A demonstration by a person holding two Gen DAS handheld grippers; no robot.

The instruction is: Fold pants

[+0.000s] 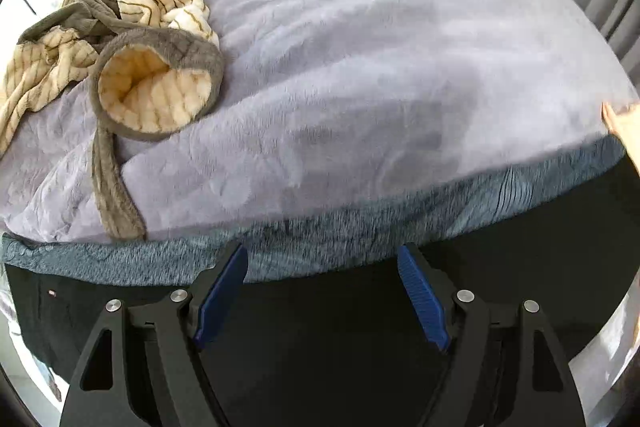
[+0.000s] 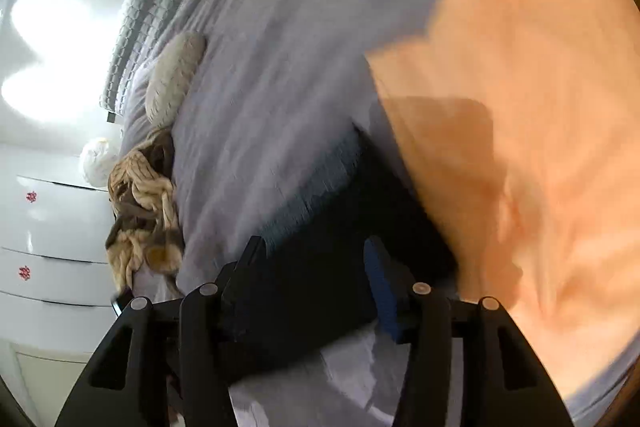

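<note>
While blur smears the peach cloth (image 2: 520,107), black pants (image 1: 340,327) run off-frame.

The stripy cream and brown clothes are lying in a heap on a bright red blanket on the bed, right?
Not quite. The stripy cream and brown clothes do lie in a heap on the bed, but the blanket under them is pale lavender-grey, not bright red. The left wrist view shows it clearly.
</note>
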